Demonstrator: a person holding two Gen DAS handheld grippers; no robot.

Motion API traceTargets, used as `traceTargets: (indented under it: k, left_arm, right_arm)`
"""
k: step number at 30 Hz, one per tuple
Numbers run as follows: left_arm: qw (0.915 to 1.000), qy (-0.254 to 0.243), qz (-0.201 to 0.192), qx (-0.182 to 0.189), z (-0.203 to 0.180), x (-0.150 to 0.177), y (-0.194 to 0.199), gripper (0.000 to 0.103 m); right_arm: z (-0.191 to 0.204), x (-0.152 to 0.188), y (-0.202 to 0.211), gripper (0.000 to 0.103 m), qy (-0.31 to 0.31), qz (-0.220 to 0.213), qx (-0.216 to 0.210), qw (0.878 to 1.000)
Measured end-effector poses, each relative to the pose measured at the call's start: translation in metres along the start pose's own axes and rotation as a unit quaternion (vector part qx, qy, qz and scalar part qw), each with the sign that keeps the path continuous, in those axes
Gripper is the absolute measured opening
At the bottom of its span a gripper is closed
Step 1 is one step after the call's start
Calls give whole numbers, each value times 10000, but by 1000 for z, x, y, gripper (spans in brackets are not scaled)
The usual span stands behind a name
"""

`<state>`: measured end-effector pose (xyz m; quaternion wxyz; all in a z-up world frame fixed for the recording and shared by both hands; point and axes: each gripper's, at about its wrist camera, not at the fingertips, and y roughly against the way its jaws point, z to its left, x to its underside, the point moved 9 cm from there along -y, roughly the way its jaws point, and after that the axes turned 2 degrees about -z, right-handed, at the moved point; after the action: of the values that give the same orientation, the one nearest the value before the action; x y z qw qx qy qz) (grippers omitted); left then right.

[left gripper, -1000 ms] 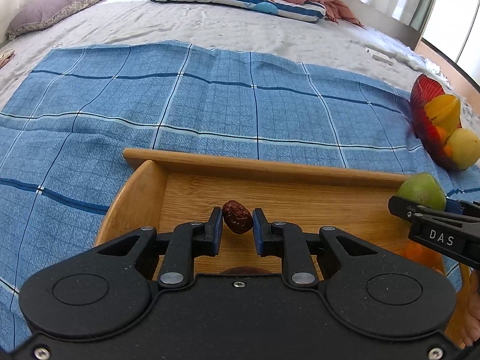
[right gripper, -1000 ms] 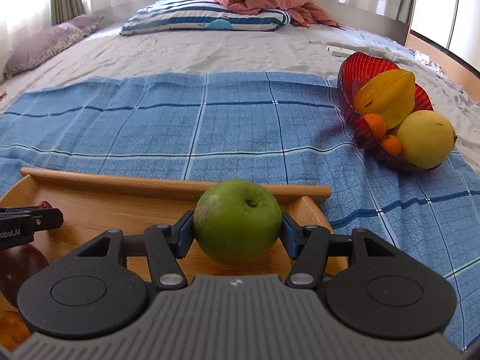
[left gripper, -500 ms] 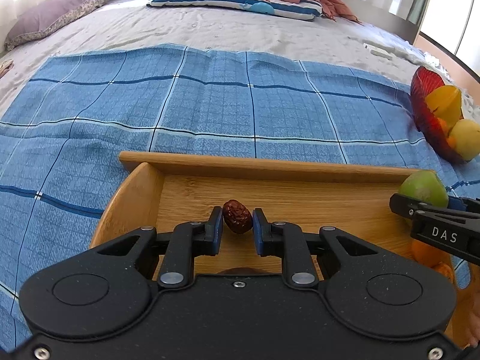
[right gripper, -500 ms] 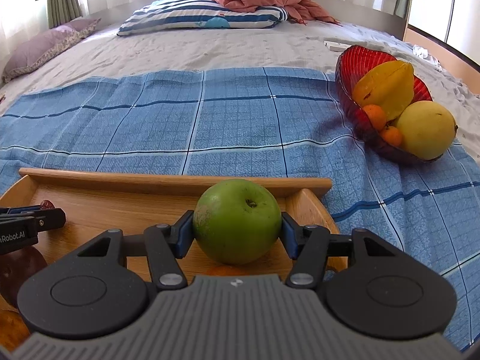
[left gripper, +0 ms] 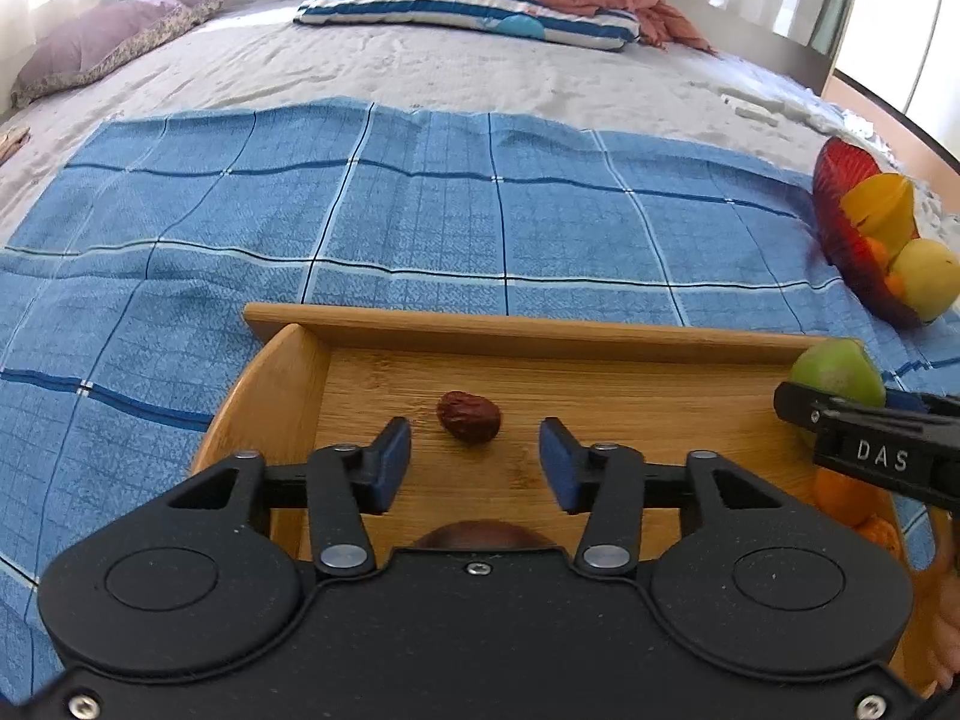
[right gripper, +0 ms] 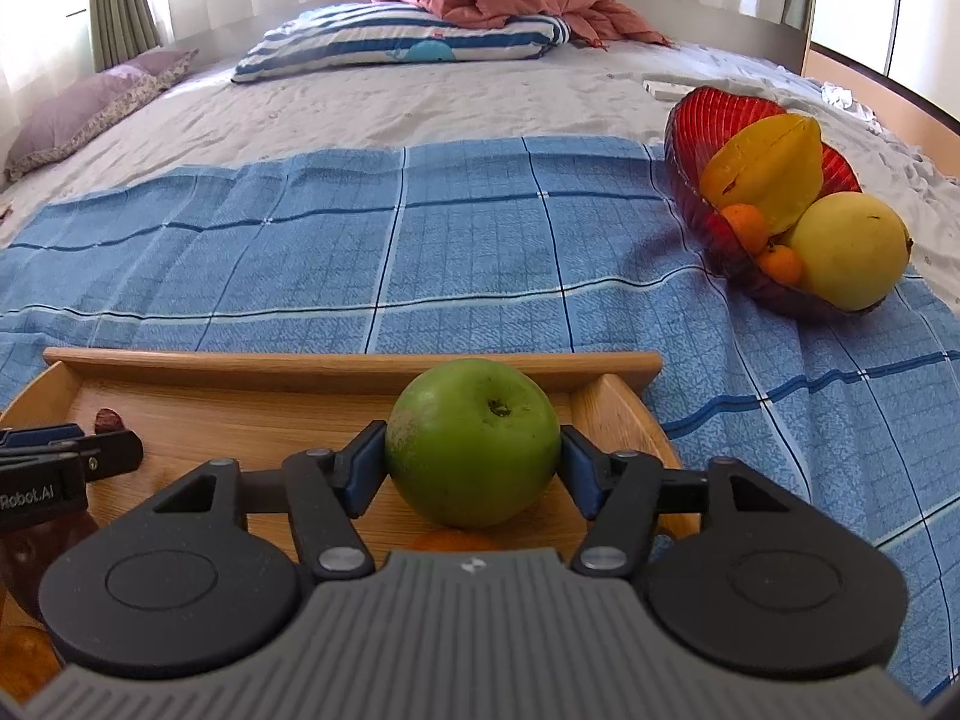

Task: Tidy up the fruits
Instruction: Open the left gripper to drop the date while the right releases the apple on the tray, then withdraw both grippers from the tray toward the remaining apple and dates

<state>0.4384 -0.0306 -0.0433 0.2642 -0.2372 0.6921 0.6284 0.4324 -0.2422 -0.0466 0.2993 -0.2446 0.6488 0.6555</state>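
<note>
Left wrist view shows the left claw [left gripper: 474, 459] spread wide, with the dried date [left gripper: 468, 417] lying loose on the wooden tray [left gripper: 540, 333] just ahead of it, between the fingertips and touching neither. Off to that claw's right, the right claw [right gripper: 473, 468] pinches the green apple [right gripper: 473, 441] just above the tray floor, near the tray's right end wall. An orange fruit [right gripper: 447, 540] sits directly under the apple, so letting go here could land the apple on it and send it rolling. The red bowl [right gripper: 699, 120], well ahead and right, holds other fruit.
</note>
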Motion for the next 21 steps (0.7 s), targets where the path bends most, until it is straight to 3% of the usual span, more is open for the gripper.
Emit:
traceTargets:
  k: [9, 21]
  left_arm:
    - [9996, -43, -268, 20, 6, 3, 31, 78]
    - [9967, -300, -735, 166, 2, 25, 98, 99]
  right_arm:
    - [2, -2, 25, 88, 111, -283, -86, 9995]
    - [13, 8, 85, 98, 389, -782, -481, 9950]
